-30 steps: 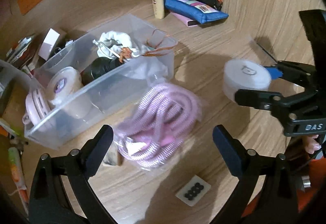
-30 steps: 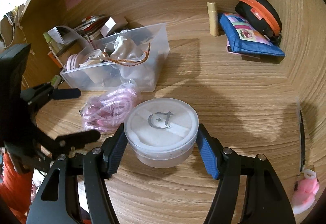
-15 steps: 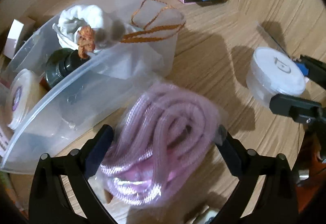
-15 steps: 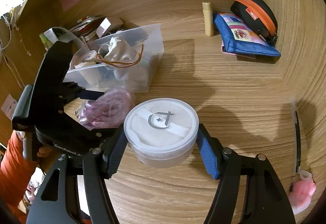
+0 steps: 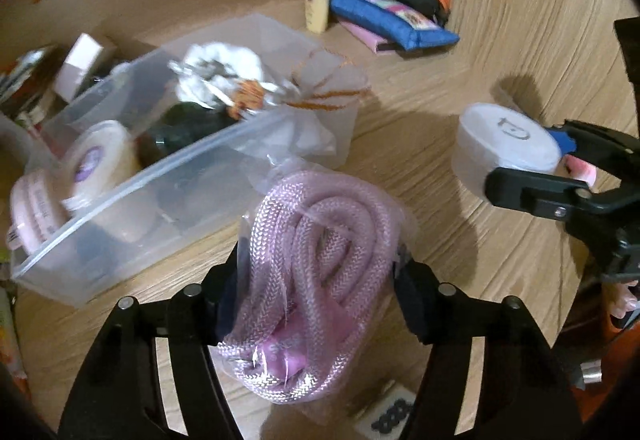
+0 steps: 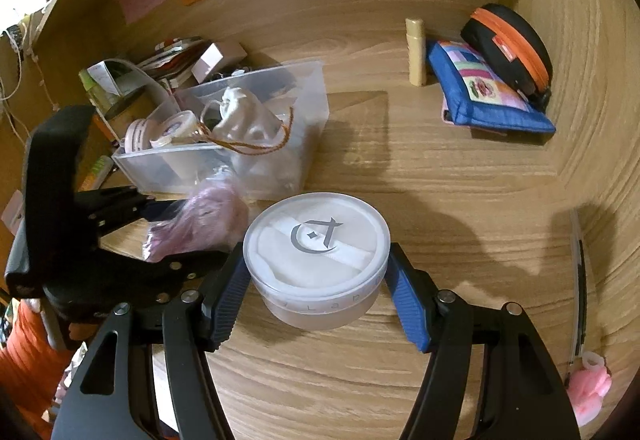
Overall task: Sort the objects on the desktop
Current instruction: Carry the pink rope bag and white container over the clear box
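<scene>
My left gripper [image 5: 318, 288] is shut on a clear bag of coiled pink cord [image 5: 316, 276] and holds it above the wooden desk, beside the clear plastic bin [image 5: 160, 192]. The bag also shows in the right wrist view [image 6: 200, 224], between the left gripper's fingers. My right gripper [image 6: 316, 296] is shut on a round white powder jar [image 6: 316, 256] with a grey logo on its lid, held just above the desk. The jar also shows in the left wrist view [image 5: 506, 148]. The bin [image 6: 280, 168] holds a white pouch, tape rolls and a dark object.
A blue pouch [image 6: 488, 92], a black case with orange zip [image 6: 510, 48] and a small yellow bottle [image 6: 416, 52] sit at the back right corner. A pink figure [image 6: 590, 392] lies at the right edge. Boxes and papers [image 6: 176, 60] crowd behind the bin. A small card [image 5: 390, 418] lies below the bag.
My left gripper came down over the pink cord bag, shut on it and lifted it off the desk. My right gripper kept its hold on the jar, nearly still.
</scene>
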